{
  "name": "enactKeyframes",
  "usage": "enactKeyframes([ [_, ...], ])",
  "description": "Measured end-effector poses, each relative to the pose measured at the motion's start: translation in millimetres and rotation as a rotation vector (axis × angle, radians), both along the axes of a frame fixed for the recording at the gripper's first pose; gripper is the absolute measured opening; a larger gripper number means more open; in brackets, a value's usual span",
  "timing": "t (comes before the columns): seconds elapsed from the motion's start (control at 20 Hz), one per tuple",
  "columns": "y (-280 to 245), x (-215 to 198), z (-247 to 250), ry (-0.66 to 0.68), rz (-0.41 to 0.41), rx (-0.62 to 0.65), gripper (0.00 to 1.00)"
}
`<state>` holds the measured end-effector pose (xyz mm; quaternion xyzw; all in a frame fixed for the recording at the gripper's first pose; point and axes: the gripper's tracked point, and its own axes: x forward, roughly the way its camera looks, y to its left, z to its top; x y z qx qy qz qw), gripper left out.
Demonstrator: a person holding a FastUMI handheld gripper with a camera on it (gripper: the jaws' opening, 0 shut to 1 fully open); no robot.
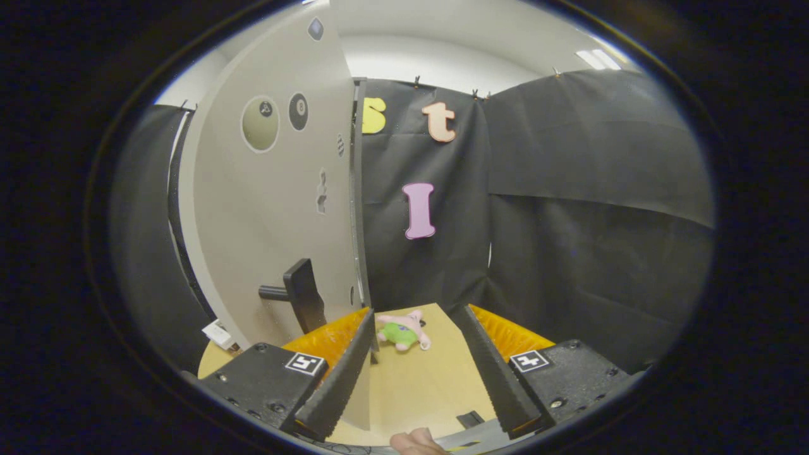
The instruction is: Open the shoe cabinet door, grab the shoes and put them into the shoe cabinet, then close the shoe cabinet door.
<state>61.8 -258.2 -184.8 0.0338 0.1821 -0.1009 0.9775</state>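
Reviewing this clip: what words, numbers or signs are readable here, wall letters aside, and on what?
Dark round sticker on the cabinet door: a digit, too blurred to read.
Pale round sticker: mark unreadable.
Square markers on the tool: patterns, no text.
Tool fingers spread open, plush toy just ahead.

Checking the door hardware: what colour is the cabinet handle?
Black, in the gripper view: handle, left of the open gripper.

The gripper (414, 373) has two long ridged fingers (338, 373) with serrated inner faces, spread apart. Behind each sits a dark, textured block carrying a square black-and-white marker (305, 363) and round screws. Ribbed orange pieces (328, 338) flank the fingers at 10 and 2 o'clock.
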Motion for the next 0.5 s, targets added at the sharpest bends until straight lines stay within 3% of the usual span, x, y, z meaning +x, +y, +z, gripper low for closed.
enactKeyframes([
  [0.5,119.1,34.4,-11.5,0.015,0.222,0.009,0.93],
])
